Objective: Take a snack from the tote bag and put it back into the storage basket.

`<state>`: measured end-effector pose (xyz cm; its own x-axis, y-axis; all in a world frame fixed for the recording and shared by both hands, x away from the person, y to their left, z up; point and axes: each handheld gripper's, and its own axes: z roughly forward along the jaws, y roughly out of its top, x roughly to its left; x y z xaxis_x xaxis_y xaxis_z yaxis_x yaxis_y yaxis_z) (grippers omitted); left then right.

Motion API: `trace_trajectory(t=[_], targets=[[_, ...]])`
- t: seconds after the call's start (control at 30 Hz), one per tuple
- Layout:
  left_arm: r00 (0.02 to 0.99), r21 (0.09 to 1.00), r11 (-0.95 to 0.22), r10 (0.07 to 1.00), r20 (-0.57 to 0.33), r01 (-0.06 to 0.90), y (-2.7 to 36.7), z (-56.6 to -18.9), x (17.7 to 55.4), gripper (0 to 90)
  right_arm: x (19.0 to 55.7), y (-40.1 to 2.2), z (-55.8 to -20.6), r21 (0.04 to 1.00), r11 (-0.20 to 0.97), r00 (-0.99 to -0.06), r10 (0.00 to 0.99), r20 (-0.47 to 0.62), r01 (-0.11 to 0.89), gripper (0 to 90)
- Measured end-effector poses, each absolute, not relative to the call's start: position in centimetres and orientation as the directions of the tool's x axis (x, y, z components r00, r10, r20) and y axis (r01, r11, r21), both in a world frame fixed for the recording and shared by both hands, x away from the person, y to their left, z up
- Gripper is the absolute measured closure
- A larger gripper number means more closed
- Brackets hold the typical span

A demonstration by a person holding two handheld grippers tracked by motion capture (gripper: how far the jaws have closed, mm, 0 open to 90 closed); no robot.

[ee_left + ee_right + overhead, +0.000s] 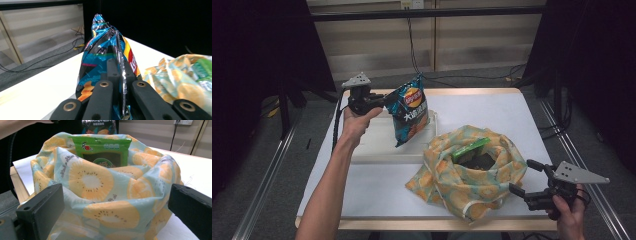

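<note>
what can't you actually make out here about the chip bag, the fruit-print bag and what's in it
- Chip bag: its lower end is cut off behind the left gripper jaws in the left gripper view; small print too small in the high view.
- Fruit-print bag: its inside below the rim is hidden by its own cloth.
- Green packet: its lower half is hidden by the cloth; label too blurred to read.

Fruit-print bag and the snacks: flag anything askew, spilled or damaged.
Nothing is spilled or torn. The fruit-print bag slumps open and crumpled on the table, with a green packet poking up at a tilt. The chip bag hangs in the air, pinched at its edge by the left gripper.
</note>
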<state>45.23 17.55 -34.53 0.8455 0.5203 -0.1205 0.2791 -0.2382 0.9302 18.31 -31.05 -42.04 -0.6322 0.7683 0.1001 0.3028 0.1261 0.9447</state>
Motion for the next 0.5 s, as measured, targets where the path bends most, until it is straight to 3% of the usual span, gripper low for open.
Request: trace_trajectory(t=[0.37, 0.5], targets=[[0.85, 0.917, -0.266, 0.511, -0.128, 0.298, 16.2, -36.2, 47.0, 89.4, 18.4, -31.2, -42.2, 0.945, 0.127, -0.642, 0.759, 0.103, 0.302, 0.1], [0.831, 0.918, -0.268, 0.547, -0.105, 0.293, 16.0, -36.0, 47.6, 86.9, 18.4, -31.1, -42.2, 0.944, 0.133, -0.646, 0.756, 0.101, 0.303, 0.1]])
